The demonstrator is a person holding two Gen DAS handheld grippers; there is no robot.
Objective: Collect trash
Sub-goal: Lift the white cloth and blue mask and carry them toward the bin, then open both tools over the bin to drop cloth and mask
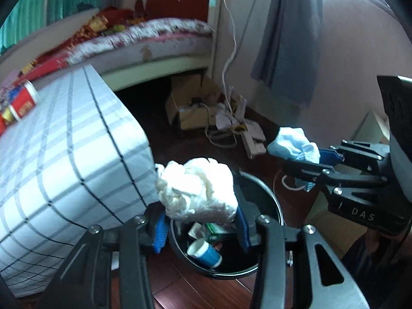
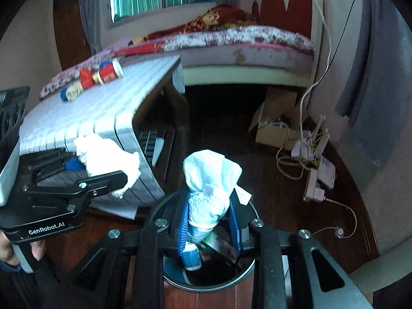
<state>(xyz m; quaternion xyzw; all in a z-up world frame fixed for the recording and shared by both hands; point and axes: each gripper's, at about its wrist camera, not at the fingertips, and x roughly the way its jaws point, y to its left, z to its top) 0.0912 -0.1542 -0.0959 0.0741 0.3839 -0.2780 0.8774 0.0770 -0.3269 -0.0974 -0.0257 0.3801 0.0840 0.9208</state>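
The white wad at the twelve o'clock end of the left gripper looks like crumpled tissue paper, soft and matt. The pale blue wad in the right gripper is thin crinkled stuff, possibly a paper mask; blur hides the weave. Both grippers have matt black arms with bright metal screws and ribbed blue plastic pads. The bin at six o'clock is glossy black plastic. The floor is polished reddish wood. A checked cloth, smooth and matt, covers the table.
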